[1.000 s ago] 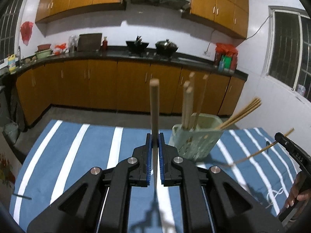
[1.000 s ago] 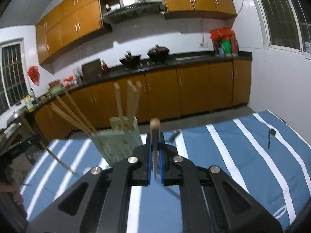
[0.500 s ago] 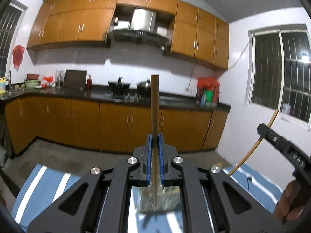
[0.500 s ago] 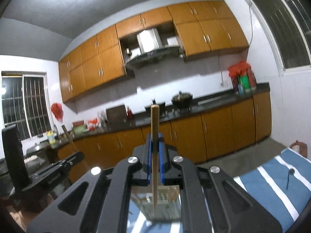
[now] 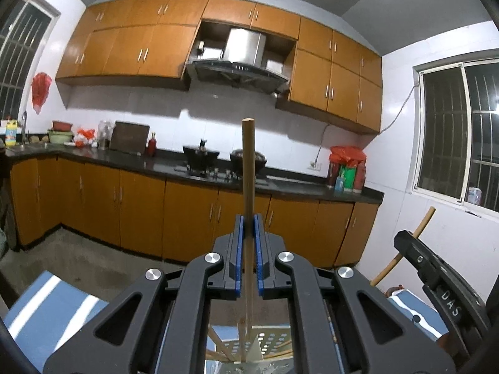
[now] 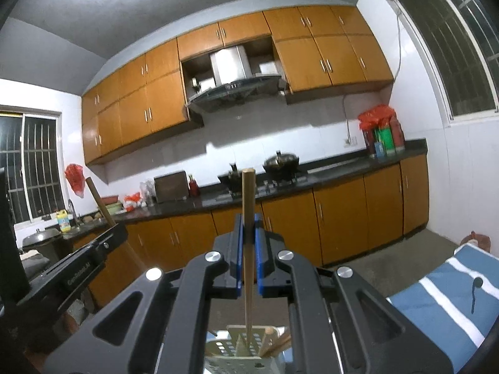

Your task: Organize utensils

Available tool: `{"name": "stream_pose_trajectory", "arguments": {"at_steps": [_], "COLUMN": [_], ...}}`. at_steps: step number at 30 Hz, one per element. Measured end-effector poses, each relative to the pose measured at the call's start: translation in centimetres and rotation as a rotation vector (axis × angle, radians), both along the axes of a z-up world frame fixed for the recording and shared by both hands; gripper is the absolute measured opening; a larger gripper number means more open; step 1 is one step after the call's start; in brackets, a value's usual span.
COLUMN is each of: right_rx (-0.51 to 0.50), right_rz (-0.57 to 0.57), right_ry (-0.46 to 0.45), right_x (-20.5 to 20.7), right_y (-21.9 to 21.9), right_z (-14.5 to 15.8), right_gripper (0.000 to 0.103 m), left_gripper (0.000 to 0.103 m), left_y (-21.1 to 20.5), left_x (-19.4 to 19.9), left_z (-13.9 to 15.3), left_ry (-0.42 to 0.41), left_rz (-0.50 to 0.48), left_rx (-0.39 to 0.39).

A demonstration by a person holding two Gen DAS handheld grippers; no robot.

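My left gripper [image 5: 248,218] is shut on a wooden chopstick [image 5: 248,168] that stands upright between the blue pads. Its lower end hangs over the pale green perforated holder [image 5: 274,347] below, which has other chopsticks in it. My right gripper [image 6: 248,216] is shut on a second chopstick [image 6: 249,205], also upright, with its lower tip inside the same holder [image 6: 232,344]. The right gripper [image 5: 436,280] shows at the right of the left wrist view with its chopstick [image 5: 422,224]. The left gripper [image 6: 81,265] shows at the left of the right wrist view.
A blue cloth with white stripes [image 5: 46,305] covers the table; it also shows in the right wrist view [image 6: 449,293]. Beyond the table stand orange kitchen cabinets [image 5: 131,205] with a black counter, pots and a range hood [image 5: 237,71].
Both grippers have tilted up from looking down at the table and moved over the holder. Both chopsticks now stand upright with their lower ends at the holder.
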State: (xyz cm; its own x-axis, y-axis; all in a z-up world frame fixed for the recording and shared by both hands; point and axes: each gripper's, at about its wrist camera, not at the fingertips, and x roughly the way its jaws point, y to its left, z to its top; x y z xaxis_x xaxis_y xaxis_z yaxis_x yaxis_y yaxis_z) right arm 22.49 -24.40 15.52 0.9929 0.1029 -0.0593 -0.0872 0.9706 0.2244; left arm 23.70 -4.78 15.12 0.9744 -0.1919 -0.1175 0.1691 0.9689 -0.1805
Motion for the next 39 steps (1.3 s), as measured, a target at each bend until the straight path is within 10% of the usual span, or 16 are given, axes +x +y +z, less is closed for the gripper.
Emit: {"name": "stream_pose_trajectory", "arguments": {"at_steps": [8, 14, 27, 39], "right_rx": [0.005, 0.004, -0.066, -0.116], "right_rz": [0.034, 0.031, 0.006, -0.105], "right_ry": [0.089, 0.067, 0.052, 0.137], "right_x": [0.9, -1.2, -10.6, -17.9], "right_y": [-0.2, -0.7, -0.3, 0.6], "right_z": [-2.4, -1.4, -2.6, -8.8], "right_gripper": [0.012, 0.028, 0.099, 0.099], "left_gripper": [0.009, 0.04, 0.092, 0.101], "left_y": [0.9, 2.0, 5.4, 6.9], "left_x": [0.8, -0.8, -9.9, -18.0], "left_z": [-2.4, -1.1, -0.7, -6.2], "left_ry": [0.09, 0.065, 0.032, 0.059], "left_rz": [-0.013, -0.013, 0.04, 0.148], "left_rx": [-0.023, -0.037, 0.05, 0.168]}}
